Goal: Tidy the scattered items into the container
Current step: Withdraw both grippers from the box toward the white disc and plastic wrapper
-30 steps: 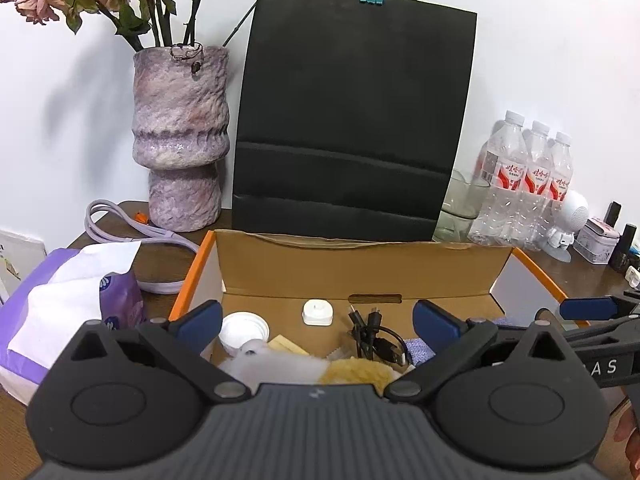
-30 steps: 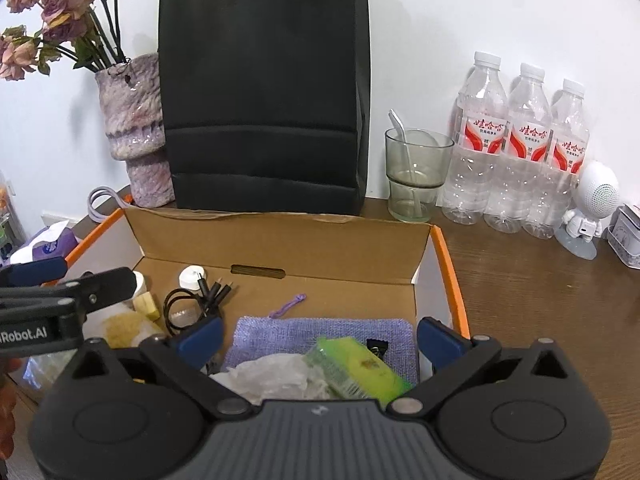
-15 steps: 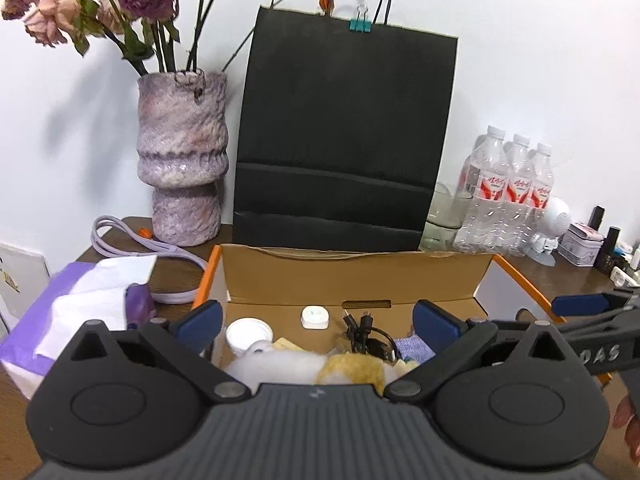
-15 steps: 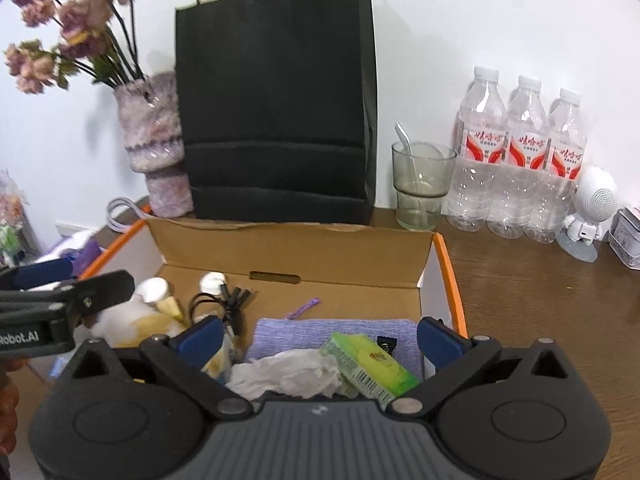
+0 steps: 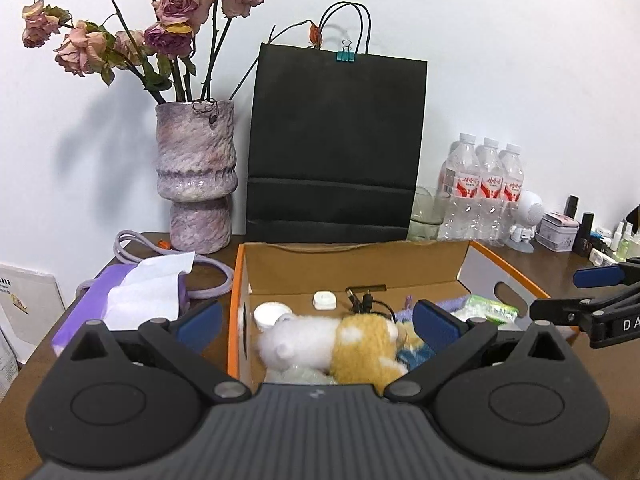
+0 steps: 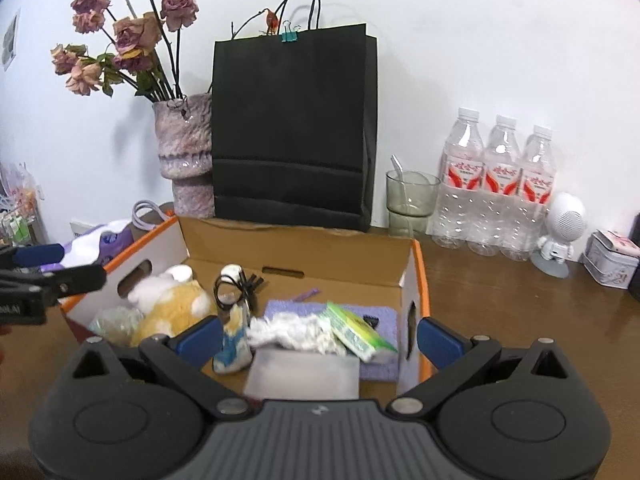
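Note:
An open cardboard box with orange edges (image 5: 352, 268) (image 6: 296, 248) stands on the brown table. Inside lie a white and yellow plush toy (image 5: 336, 340) (image 6: 172, 300), a black cable (image 5: 364, 304) (image 6: 236, 288), a white round lid (image 5: 268, 314), a small white puck (image 5: 325, 299), a purple cloth (image 6: 380, 316), crumpled tissue (image 6: 296, 332), a green packet (image 6: 356, 330) and a clear flat case (image 6: 304, 374). My left gripper (image 5: 316, 320) is open and empty, above the box's near left. My right gripper (image 6: 318, 334) is open and empty, above the box's near right.
A black paper bag (image 5: 336, 148), a purple vase with dried roses (image 5: 196, 176), a glass (image 6: 410, 200), three water bottles (image 6: 496, 188), a small white robot figure (image 6: 560, 236) and a tin (image 6: 612, 258) stand behind the box. A purple tissue pack (image 5: 132, 300) lies left.
Both grippers have pulled back and risen from the box; the views widened, showing more of the box contents, bag and flowers. Nothing was grasped.

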`<control>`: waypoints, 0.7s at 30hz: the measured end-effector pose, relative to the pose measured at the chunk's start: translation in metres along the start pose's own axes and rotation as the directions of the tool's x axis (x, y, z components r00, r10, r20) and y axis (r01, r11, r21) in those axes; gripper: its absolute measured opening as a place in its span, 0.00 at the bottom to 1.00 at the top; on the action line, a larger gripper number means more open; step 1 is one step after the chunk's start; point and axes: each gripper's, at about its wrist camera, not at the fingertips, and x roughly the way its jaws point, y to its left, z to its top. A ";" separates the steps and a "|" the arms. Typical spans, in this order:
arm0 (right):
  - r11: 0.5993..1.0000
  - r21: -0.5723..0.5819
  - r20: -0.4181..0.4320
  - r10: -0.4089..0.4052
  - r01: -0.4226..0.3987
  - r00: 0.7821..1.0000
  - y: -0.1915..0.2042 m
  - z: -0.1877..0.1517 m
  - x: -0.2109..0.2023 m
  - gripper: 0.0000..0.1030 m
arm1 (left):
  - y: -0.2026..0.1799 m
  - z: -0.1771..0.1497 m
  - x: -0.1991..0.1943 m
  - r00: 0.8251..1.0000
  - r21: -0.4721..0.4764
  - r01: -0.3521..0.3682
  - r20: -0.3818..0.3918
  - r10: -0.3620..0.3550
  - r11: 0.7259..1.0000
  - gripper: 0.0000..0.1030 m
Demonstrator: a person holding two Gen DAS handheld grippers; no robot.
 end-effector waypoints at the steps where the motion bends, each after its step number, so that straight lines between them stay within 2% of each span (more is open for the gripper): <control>1: 1.000 0.001 -0.002 0.000 0.000 1.000 -0.001 -0.003 -0.002 1.00 | 0.000 -0.002 -0.002 1.000 0.001 0.001 -0.003 -0.001 1.000 1.00; 10: 1.000 -0.021 -0.021 0.016 -0.016 1.000 0.005 -0.030 -0.016 1.00 | -0.001 -0.028 -0.016 0.997 0.020 0.047 -0.064 -0.046 0.999 1.00; 21: 0.989 -0.131 -0.108 0.049 -0.063 0.993 0.035 -0.076 -0.015 1.00 | -0.019 -0.067 -0.009 0.974 0.030 0.120 -0.195 -0.112 0.992 1.00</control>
